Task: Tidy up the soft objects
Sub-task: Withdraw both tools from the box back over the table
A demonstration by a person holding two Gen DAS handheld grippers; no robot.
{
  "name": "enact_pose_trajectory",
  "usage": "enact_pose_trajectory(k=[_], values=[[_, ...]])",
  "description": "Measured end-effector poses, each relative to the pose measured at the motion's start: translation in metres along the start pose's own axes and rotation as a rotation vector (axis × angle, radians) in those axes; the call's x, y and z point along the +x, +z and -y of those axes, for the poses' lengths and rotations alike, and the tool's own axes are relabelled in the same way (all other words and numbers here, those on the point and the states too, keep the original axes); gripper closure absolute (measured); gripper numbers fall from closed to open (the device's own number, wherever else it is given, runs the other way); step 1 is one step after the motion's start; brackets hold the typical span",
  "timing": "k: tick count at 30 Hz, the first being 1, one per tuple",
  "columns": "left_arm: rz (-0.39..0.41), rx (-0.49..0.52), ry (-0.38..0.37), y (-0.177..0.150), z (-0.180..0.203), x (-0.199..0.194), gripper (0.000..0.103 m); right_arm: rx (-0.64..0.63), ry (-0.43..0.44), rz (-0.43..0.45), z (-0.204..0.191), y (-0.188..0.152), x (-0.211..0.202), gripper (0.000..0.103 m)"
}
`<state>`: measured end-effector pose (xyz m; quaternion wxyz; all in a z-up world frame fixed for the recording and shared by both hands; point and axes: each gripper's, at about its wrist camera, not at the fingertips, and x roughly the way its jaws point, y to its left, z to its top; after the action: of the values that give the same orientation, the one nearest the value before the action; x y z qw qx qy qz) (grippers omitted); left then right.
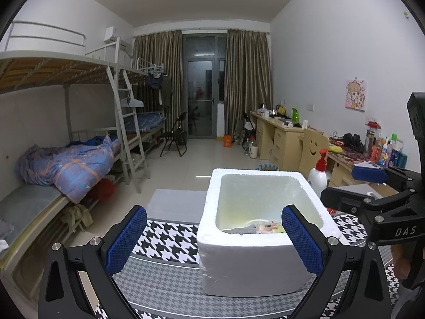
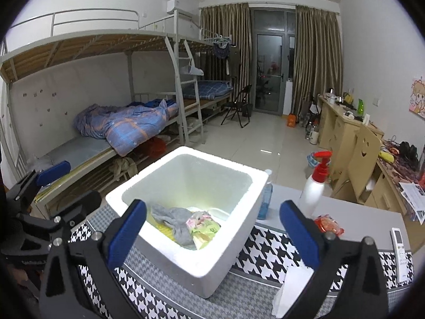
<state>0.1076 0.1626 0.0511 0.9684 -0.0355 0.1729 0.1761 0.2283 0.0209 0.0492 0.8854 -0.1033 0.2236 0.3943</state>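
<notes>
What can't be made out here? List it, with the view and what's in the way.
- Foam box contents, left wrist view: near wall hides all but a strip.
- Yellow item under the grey cloth, right wrist view: mostly covered.
- White tissue, right wrist view: partly behind the right hand-held gripper.
- Remote labels: too small.

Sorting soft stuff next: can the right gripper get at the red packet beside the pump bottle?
Probably yes: the right gripper is open and empty, and the red packet lies uncovered by its right finger, beside the pump bottle.
</notes>
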Motion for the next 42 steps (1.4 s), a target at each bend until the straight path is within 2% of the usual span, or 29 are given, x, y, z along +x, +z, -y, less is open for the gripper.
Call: enact_pose_trajectory(k=[25,42], values=[[0.048,0.04,-0.011,0.004,0.03,-0.034,0.001,0.017,-0.024,0.046,0.01,-0.019,-0.04,0.001],[0.064,0.07,-0.087,0.001,0.06,-0.051,0.001,0.038,-0.083,0.076,0.029,-0.033,-0.076,0.001]])
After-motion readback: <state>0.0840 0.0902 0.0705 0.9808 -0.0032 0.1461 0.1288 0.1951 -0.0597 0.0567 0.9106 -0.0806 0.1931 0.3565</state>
